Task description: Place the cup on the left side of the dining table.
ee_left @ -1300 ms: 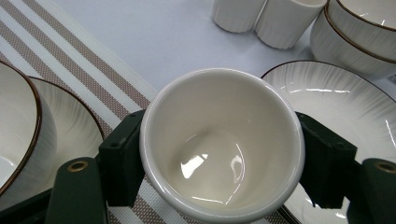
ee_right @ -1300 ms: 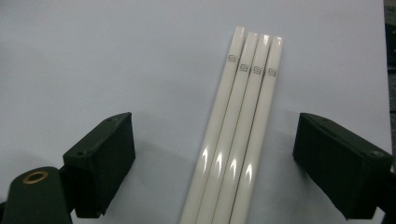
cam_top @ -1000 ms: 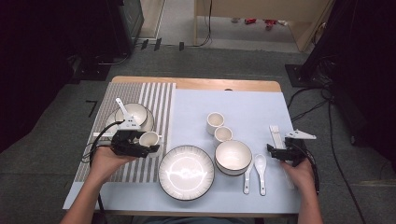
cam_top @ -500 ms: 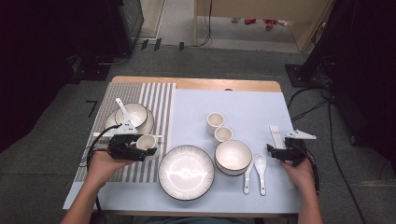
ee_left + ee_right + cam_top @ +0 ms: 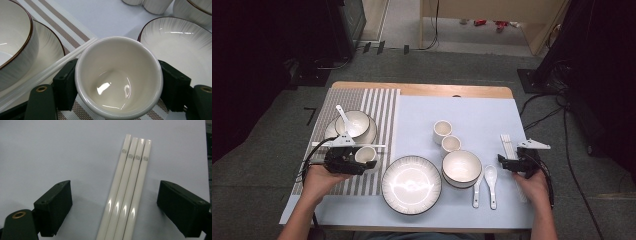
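Observation:
A small white cup point(image 5: 365, 153) stands on the striped placemat point(image 5: 379, 107), and my left gripper point(image 5: 363, 158) is shut on it. In the left gripper view the cup point(image 5: 117, 75) sits upright between the two black pads point(image 5: 66, 85), which press on its sides. Far right on the pale blue mat, my right gripper point(image 5: 504, 162) stands open. Several white chopsticks point(image 5: 130, 182) lie side by side between its wide-apart jaws, untouched.
A bowl with a spoon point(image 5: 353, 124) sits on a plate behind the cup, and a pair of white chopsticks point(image 5: 324, 144) lies across the placemat. A large plate point(image 5: 411, 185), a bowl point(image 5: 461, 167), two cups point(image 5: 446, 136) and two spoons point(image 5: 484, 186) occupy the middle.
My left gripper has shifted the cup slightly left and toward the person. The right gripper has stayed where it was.

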A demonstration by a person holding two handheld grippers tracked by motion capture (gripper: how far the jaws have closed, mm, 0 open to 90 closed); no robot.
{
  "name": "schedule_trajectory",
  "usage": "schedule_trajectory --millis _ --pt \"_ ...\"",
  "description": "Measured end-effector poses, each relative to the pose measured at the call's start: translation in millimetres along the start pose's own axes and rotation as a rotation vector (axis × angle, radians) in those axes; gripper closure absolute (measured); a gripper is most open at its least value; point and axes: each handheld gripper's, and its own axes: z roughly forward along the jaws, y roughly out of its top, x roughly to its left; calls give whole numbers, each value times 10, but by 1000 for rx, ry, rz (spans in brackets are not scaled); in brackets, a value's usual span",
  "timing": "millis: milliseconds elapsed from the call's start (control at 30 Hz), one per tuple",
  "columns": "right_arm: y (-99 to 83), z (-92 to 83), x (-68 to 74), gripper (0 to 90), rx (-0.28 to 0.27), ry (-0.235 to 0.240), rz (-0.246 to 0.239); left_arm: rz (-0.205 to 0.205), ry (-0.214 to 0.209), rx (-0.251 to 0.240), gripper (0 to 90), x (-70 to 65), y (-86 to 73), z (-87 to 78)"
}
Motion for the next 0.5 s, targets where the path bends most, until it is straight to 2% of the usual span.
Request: schedule_trajectory --millis 500 --pt "0 0 0 125 0 0 0 27 7 47 278 -3 -82 124"
